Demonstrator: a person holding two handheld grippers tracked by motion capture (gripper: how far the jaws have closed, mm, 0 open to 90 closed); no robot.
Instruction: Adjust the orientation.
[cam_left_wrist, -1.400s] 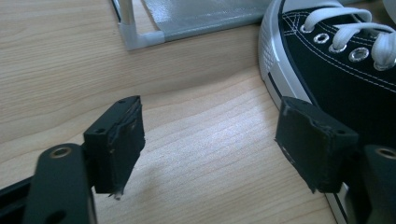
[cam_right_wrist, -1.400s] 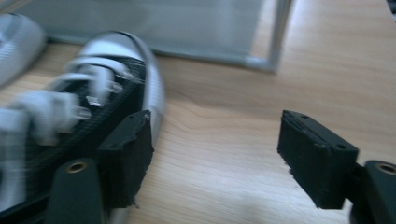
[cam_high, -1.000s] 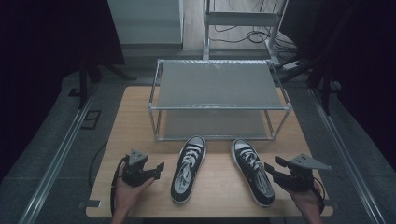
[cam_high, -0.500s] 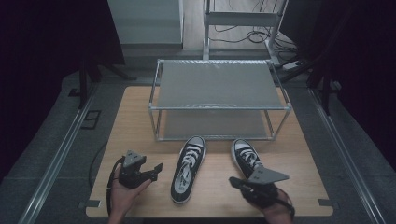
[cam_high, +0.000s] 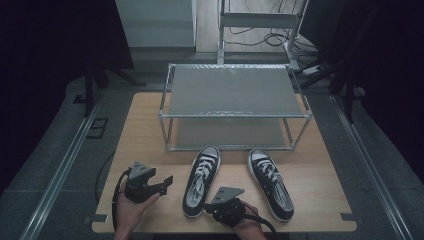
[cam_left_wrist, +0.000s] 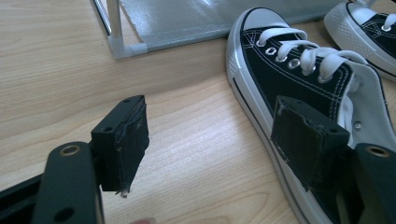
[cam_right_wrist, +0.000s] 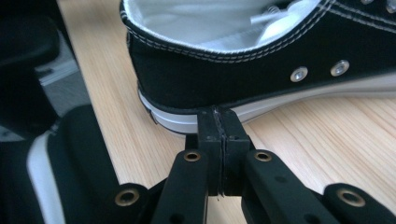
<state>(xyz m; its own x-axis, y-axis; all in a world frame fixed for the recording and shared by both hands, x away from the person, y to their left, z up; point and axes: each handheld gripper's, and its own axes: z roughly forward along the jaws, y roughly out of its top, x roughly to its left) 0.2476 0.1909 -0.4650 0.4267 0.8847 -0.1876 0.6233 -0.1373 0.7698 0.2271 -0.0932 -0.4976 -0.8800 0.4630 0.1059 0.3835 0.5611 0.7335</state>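
Nearest, the right gripper (cam_high: 216, 206) is clenched with nothing between its jaws, its tips against the heel of the left shoe (cam_high: 201, 180). Left of that shoe, the left gripper (cam_high: 166, 182) is released. The right shoe (cam_high: 270, 183) lies alongside. Beyond stands the rack (cam_high: 232, 90).

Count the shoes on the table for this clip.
2. The left shoe lies between the left gripper and right gripper; the right shoe lies to its right. Both sit in front of the rack.

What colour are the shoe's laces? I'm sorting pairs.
White laces, clearest in the left gripper view.
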